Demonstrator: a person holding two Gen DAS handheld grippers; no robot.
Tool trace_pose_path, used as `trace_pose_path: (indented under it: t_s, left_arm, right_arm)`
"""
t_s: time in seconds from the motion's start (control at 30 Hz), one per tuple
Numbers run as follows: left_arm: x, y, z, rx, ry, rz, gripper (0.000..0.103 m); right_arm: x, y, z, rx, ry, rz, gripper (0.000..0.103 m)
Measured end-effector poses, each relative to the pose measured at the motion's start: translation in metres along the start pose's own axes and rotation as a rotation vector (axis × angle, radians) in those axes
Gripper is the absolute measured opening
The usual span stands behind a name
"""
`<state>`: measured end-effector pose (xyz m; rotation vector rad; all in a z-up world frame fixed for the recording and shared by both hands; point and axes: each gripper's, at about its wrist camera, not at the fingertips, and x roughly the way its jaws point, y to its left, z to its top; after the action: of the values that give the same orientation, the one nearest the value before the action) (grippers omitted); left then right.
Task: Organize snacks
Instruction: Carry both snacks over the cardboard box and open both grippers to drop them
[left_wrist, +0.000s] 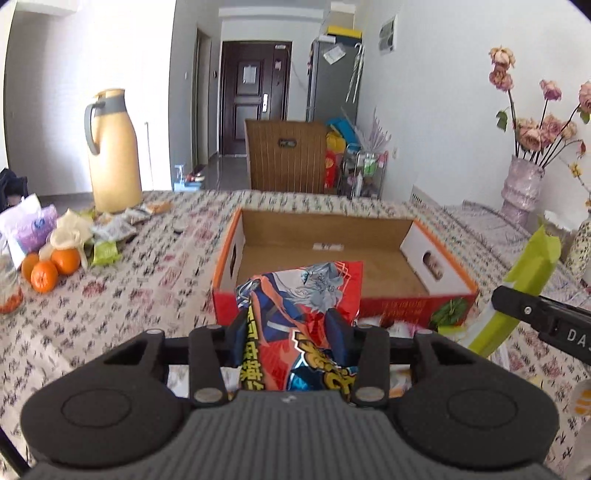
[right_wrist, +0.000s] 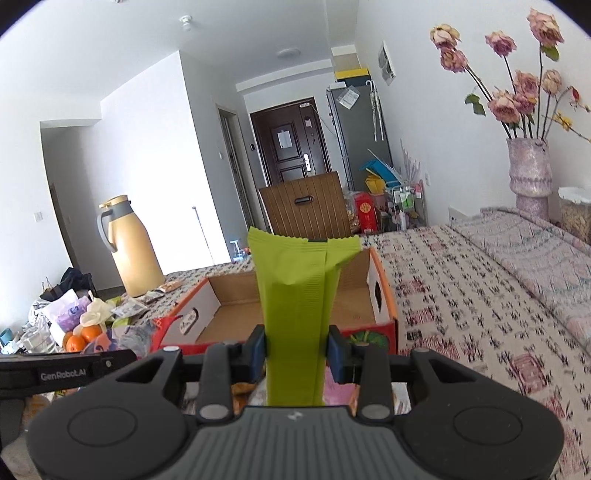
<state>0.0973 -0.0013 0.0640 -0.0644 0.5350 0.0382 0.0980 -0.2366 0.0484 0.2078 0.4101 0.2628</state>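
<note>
Standing by the bench (left_wrist: 110, 314) with its patterned cloth, I count two held snacks and one box. The left gripper (left_wrist: 286, 325) has its jaws closed partway onto a red and blue snack bag (left_wrist: 306, 295), the blue pads pressing its crinkled sides. The bag's long axis runs away from the gripper, its top end tilted up toward the near wall of the cardboard box (left_wrist: 369, 236), which it overlaps in the left wrist view.

The right gripper (right_wrist: 296, 347) has its jaws clamped tight on one green snack packet (right_wrist: 295, 291). That packet stands nearly upright, long axis vertical, its crimped top edge uppermost and a back seam running down its length. It sits in front of the same box (right_wrist: 229, 314), whose floor looks bare where it shows. In the left wrist view the green packet (left_wrist: 532, 273) shows at the right, leaning up and to the right, just beyond the box's right corner.

Off to the left on the bench I count three oranges (left_wrist: 48, 269) touching one another, a loose heap of small wrapped snacks (left_wrist: 110, 232) too jumbled to count, and one tan thermos jug (left_wrist: 112, 151) with a grey handle. One vase (right_wrist: 530, 173) of dried pink roses stands at the far right.
</note>
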Motion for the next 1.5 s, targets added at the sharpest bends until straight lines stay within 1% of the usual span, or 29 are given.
trace_pose_path:
  t_s: [0.23, 0.37, 0.47, 0.6, 0.77, 0.83, 0.9, 0.97, 1.0, 1.03, 1.17, 1.23, 1.27, 1.3, 1.33, 1.37, 1.43, 1.47, 1.5]
  left_arm:
    - [0.02, -0.003, 0.036, 0.002, -0.045, 0.001, 0.043]
    - [0.041, -0.005, 0.056, 0.002, -0.059, 0.005, 0.043]
    - [0.062, -0.006, 0.067, 0.003, -0.057, 0.014, 0.043]
    - [0.094, -0.006, 0.074, -0.002, -0.039, 0.021, 0.043]
    - [0.135, -0.001, 0.069, -0.038, 0.014, 0.029, 0.043]
    - [0.146, -0.002, 0.065, -0.033, 0.023, 0.037, 0.043]
    - [0.151, -0.004, 0.062, -0.032, 0.02, 0.041, 0.043]
    - [0.152, -0.004, 0.058, -0.032, 0.015, 0.042, 0.043]
    - [0.155, -0.003, 0.057, -0.028, 0.027, 0.04, 0.044]
    - [0.157, -0.002, 0.057, -0.036, 0.035, 0.031, 0.044]
    - [0.166, -0.002, 0.054, -0.039, 0.064, 0.035, 0.044]
    - [0.167, -0.002, 0.052, -0.036, 0.067, 0.033, 0.049]
    - [0.166, -0.001, 0.052, -0.04, 0.062, 0.033, 0.056]
    - [0.163, -0.001, 0.052, -0.043, 0.052, 0.036, 0.069]
    - [0.161, -0.001, 0.053, -0.046, 0.04, 0.045, 0.076]
    - [0.157, -0.001, 0.053, -0.047, 0.026, 0.055, 0.085]
    - [0.153, -0.001, 0.054, -0.049, 0.01, 0.061, 0.093]
    - [0.151, -0.001, 0.054, -0.053, 0.004, 0.064, 0.101]
    - [0.149, -0.001, 0.055, -0.055, -0.006, 0.074, 0.103]
  right_arm:
    - [0.03, 0.004, 0.036, -0.019, -0.026, -0.005, 0.033]
    - [0.059, 0.004, 0.058, -0.024, -0.03, -0.015, 0.033]
    - [0.087, 0.002, 0.068, -0.02, -0.006, -0.027, 0.033]
    - [0.127, -0.003, 0.065, -0.007, 0.056, -0.039, 0.033]
    - [0.17, -0.008, 0.049, 0.0, 0.149, -0.06, 0.033]
    - [0.178, -0.009, 0.042, -0.004, 0.169, -0.069, 0.033]
    - [0.182, -0.01, 0.041, -0.016, 0.164, -0.094, 0.033]
    - [0.182, -0.015, 0.04, 0.003, 0.15, -0.124, 0.033]
    - [0.183, -0.018, 0.039, 0.002, 0.153, -0.141, 0.033]
    - [0.184, -0.02, 0.039, 0.007, 0.156, -0.145, 0.033]
    - [0.192, -0.027, 0.037, 0.031, 0.192, -0.129, 0.034]
    - [0.194, -0.027, 0.035, 0.03, 0.206, -0.113, 0.037]
    - [0.194, -0.025, 0.035, 0.025, 0.209, -0.113, 0.04]
    - [0.194, -0.023, 0.034, 0.02, 0.213, -0.112, 0.049]
    - [0.193, -0.022, 0.034, 0.016, 0.21, -0.112, 0.057]
    - [0.192, -0.02, 0.034, 0.01, 0.201, -0.115, 0.061]
    - [0.188, -0.019, 0.035, 0.008, 0.183, -0.124, 0.08]
    - [0.186, -0.019, 0.036, 0.009, 0.174, -0.13, 0.084]
    - [0.184, -0.019, 0.036, 0.009, 0.169, -0.133, 0.089]
